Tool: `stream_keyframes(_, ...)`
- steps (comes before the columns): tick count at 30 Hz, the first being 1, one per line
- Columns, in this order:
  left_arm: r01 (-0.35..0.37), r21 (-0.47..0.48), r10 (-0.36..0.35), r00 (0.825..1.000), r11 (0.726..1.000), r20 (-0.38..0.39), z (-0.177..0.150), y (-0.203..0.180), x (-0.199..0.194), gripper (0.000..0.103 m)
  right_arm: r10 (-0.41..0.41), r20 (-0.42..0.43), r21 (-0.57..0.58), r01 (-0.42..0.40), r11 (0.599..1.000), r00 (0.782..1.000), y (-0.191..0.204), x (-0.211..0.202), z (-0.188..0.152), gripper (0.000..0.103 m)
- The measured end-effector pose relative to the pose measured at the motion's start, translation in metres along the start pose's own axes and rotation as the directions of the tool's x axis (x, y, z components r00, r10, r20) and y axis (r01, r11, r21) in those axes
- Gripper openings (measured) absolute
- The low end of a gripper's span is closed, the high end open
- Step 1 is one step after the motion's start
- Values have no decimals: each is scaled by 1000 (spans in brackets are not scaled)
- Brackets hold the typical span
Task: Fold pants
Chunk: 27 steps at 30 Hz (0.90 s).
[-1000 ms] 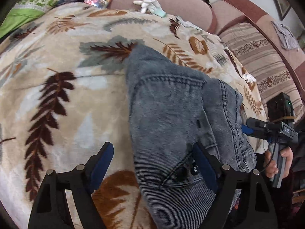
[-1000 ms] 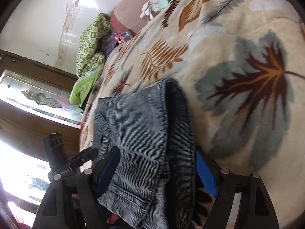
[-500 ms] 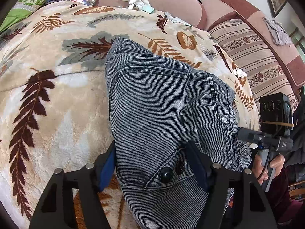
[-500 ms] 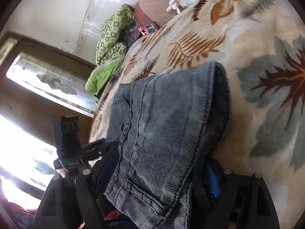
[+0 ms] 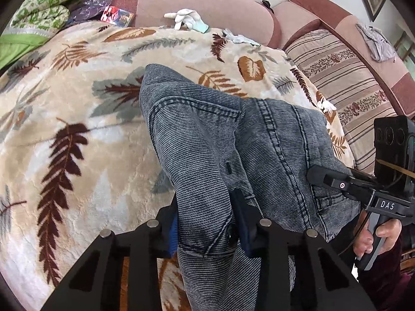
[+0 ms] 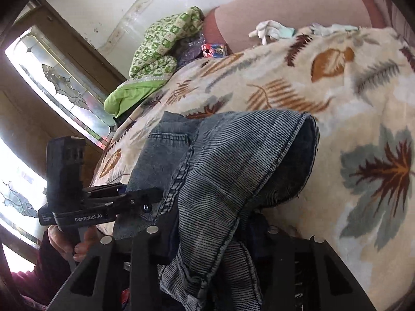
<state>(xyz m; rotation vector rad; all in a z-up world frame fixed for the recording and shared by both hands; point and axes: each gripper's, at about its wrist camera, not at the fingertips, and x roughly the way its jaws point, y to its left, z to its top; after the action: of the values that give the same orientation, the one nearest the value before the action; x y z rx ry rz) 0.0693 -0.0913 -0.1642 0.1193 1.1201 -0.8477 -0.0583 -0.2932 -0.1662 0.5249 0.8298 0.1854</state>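
Observation:
The grey-blue denim pants lie folded on the leaf-patterned blanket, their near end lifted off it. My left gripper is shut on the waistband corner by the dark buttons. My right gripper is shut on the other near edge of the pants, and the cloth bunches between its jaws. In the left wrist view the right gripper grips the pants' right side. In the right wrist view the left gripper grips the left side.
The blanket covers a pink sofa. A green quilt and a small colourful packet lie at the back left. White gloves lie at the back. A striped cushion is at the right.
Both grippers have closed on the near end of the pants and raised it off the blanket. The cloth now bunches between the jaws and the far fold has pulled nearer.

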Motion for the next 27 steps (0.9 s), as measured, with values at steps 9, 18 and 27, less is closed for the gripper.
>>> stream_keyframes(9, -81, 39, 78, 993, 996, 84, 63, -2, -37, 38, 24, 76, -40, -21, 999, 997, 21, -7, 59, 42)
stream_keyframes(18, -146, 51, 136, 978, 988, 160, 130, 10, -46, 38, 53, 170, -59, -43, 997, 984, 30, -4, 141, 42)
stream_keyframes(27, -179, 6, 178, 979, 984, 96, 147, 41, 11, 38, 45, 126, 0, -45, 999, 991, 4, 44, 174, 42)
